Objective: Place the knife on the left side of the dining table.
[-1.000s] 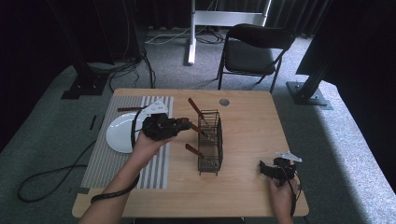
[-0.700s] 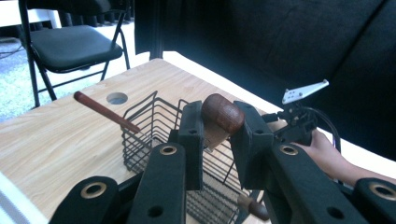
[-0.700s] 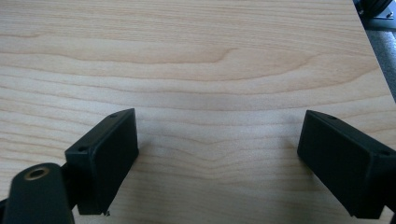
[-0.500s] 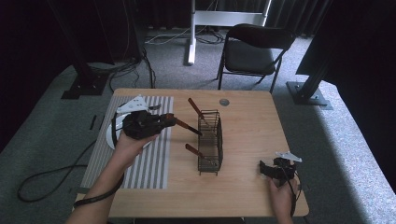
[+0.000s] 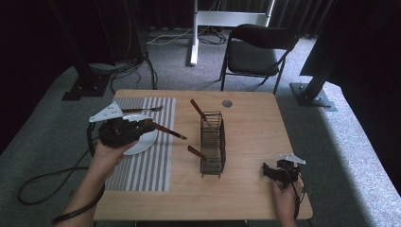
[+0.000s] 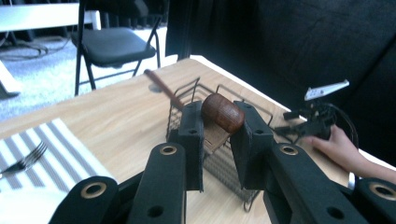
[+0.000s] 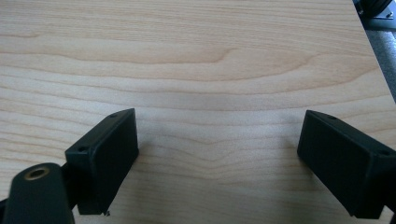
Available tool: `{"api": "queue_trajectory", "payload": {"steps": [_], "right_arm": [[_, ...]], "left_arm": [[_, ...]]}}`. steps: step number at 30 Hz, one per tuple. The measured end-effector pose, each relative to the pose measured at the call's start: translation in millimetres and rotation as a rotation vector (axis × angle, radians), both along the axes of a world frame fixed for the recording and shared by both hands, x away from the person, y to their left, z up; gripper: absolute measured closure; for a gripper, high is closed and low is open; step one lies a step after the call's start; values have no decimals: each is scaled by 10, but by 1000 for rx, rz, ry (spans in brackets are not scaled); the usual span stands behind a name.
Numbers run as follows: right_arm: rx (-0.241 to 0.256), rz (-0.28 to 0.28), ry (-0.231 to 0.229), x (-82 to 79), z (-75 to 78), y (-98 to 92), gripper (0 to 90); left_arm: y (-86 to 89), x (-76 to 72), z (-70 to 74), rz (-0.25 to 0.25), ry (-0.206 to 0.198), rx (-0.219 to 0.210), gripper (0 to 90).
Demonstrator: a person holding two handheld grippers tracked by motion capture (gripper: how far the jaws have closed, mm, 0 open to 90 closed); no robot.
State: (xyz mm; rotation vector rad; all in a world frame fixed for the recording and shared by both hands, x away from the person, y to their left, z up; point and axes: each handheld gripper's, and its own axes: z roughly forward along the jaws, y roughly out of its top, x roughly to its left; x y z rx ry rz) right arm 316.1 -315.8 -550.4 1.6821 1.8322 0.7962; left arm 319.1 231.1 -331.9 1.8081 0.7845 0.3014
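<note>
Left gripper view: left tool (image 6: 216, 140) clamps wooden-handled utensil (image 6: 222, 112) above plate (image 5: 142, 140).

No readable text, labels, brands or numbers anywhere — checked all three views. Bench (image 5: 246, 189) top is plain wood grain, the striped mat (image 5: 142, 170) carries stripes only, and the wire basket (image 5: 212, 142) and plate (image 5: 142, 144) are unmarked. Claw bodies are plain black with brass rivets — no print legible on them or on the grey plates.
</note>
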Motion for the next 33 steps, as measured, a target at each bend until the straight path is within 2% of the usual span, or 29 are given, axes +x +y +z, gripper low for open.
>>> {"api": "queue_trajectory", "payload": {"steps": [3,5,6,7,9,11,12,13,14,24,33], "right_arm": [[3,-2,3,-1,1,2,115],[2,-1,3,-1,1,2,115],[1,-1,2,-1,0,1,116],[1,-1,2,-1,0,1,116],[1,-1,1,-1,0,1,116],[3,-2,2,-1,0,2,116],[2,-1,2,-1,0,2,116],[2,-1,2,-1,0,2,116],[2,-1,2,-1,0,1,116],[2,-1,2,-1,0,2,116],[1,-1,2,-1,0,1,116]], "left_arm": [[92,-12,-72,14,15,-2,755],[92,-12,-72,14,15,-2,754],[184,-13,-172,25,40,-8,755],[184,-13,-172,25,40,-8,754],[283,-18,-314,45,71,20,754],[283,-18,-314,45,71,20,754],[353,-27,-403,58,87,32,754],[353,-27,-403,58,87,32,754],[406,-36,-466,72,97,32,754],[600,-49,-711,106,147,54,754],[682,-28,-871,111,194,30,754]]}}
